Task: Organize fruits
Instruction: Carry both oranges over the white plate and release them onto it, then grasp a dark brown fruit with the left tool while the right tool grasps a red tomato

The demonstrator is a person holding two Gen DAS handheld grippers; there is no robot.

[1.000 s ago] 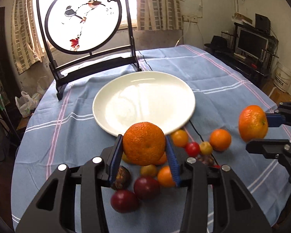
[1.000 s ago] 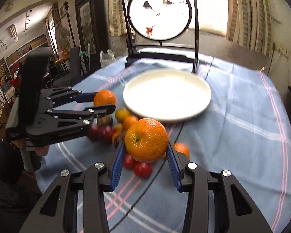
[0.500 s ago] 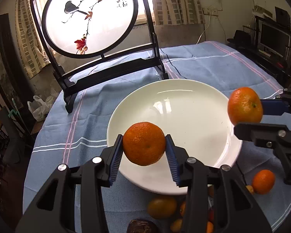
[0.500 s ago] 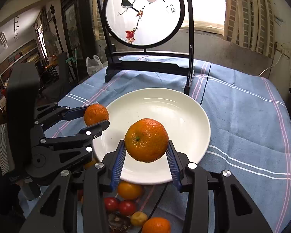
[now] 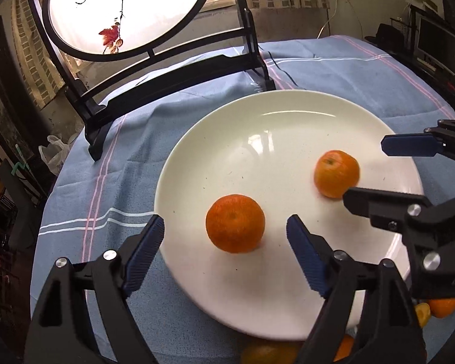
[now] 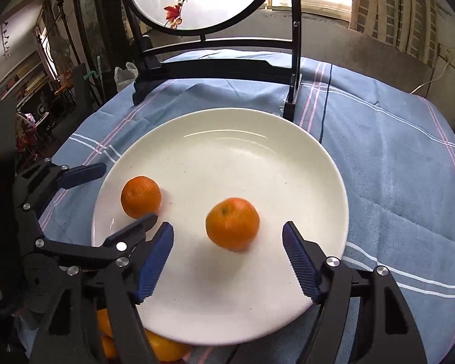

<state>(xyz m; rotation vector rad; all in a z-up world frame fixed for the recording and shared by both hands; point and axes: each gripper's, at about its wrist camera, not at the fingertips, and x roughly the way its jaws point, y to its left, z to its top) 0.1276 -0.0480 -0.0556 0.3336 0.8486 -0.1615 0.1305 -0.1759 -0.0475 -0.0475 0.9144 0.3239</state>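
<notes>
Backlit from the window behind the round screen [image 5: 127, 9]; its panel was blown out white in both views. Room to the left was dim. Specular streaks sat near the far rim of the plate [image 5: 288, 103], soft shadows under each orange. Right orange [image 6: 232, 223] showed motion blur, left orange [image 5: 235, 223] was sharp. Heavy fisheye bending and black vignette at the corners.
</notes>
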